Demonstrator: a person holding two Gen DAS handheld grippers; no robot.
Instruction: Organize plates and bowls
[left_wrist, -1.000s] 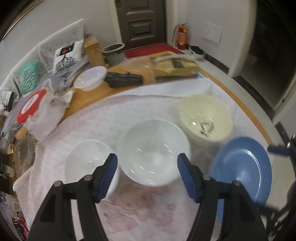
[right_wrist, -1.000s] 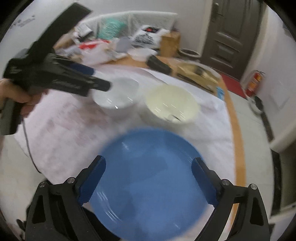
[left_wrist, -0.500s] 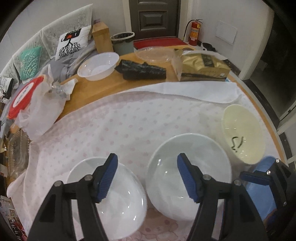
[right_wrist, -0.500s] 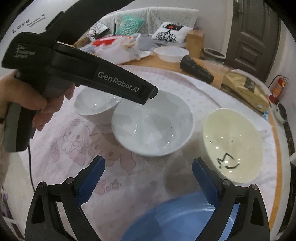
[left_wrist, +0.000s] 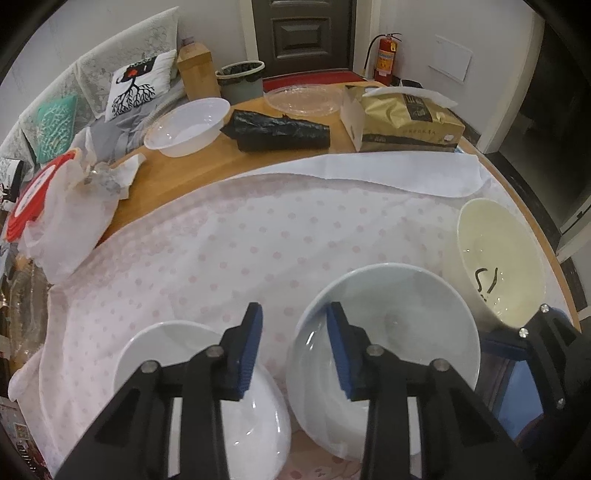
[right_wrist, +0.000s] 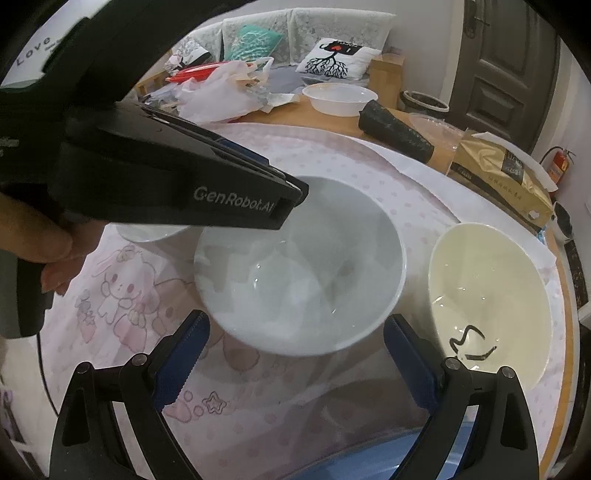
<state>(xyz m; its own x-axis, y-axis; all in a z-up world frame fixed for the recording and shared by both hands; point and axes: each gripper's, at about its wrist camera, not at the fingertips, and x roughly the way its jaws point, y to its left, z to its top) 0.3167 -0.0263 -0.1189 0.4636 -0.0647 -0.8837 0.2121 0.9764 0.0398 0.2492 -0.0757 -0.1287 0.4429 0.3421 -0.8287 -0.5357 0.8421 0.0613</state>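
Observation:
A large white bowl (left_wrist: 399, 325) (right_wrist: 306, 273) sits mid-table on the pink dotted cloth (left_wrist: 258, 236). My left gripper (left_wrist: 293, 350) straddles its near-left rim, one finger inside, one outside, jaws partly closed with a gap still showing. A smaller white bowl (left_wrist: 177, 354) lies to its left. A cream bowl (left_wrist: 498, 258) (right_wrist: 487, 295) with a dark mark lies to the right. My right gripper (right_wrist: 295, 358) is open and empty, low above a blue plate (right_wrist: 369, 458) at the near edge.
Farther back on the wooden table (left_wrist: 207, 173) are a plastic bowl (left_wrist: 188, 125), a black bag roll (left_wrist: 277, 131), a clear plastic dish (left_wrist: 303, 98), a gold packet (left_wrist: 402, 123) and a white bag with a red lid (left_wrist: 55, 206).
My left gripper has dropped onto the large white bowl's rim and narrowed its jaws. My right gripper has pulled back off the blue plate and stays open.

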